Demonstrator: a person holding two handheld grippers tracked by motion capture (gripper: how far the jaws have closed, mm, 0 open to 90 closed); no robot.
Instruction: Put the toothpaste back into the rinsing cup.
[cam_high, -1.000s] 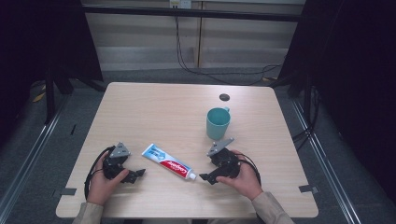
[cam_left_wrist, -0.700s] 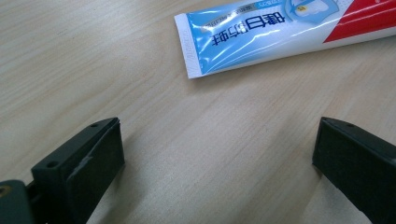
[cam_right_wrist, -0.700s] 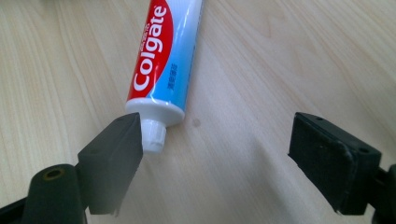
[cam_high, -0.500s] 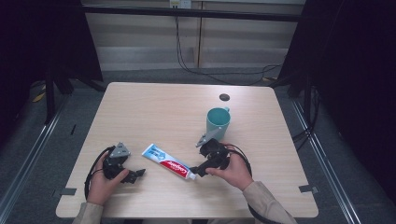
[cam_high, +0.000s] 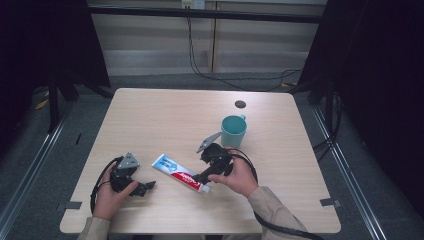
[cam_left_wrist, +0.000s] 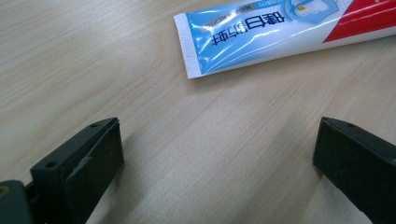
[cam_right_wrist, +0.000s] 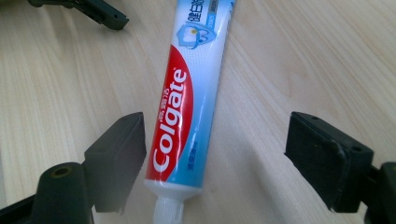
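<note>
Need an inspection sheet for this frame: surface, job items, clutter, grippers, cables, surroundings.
Surface: light wood table, bare apart from the items below.
Job's things: toothpaste tube lying flat, cap on and toward the right gripper; teal mug upright behind it.
Clutter: small dark round thing near the far edge; cannot tell what it is.
Grippers: left gripper open, nothing between the jaws, tube's crimped end ahead. Right gripper open astride the tube's cap end, jaws just been closing, pads not pressing yet.
Cables: one trails from each gripper; black cables on the floor beyond.
Surroundings: dark frame and curtains, grey floor.
</note>
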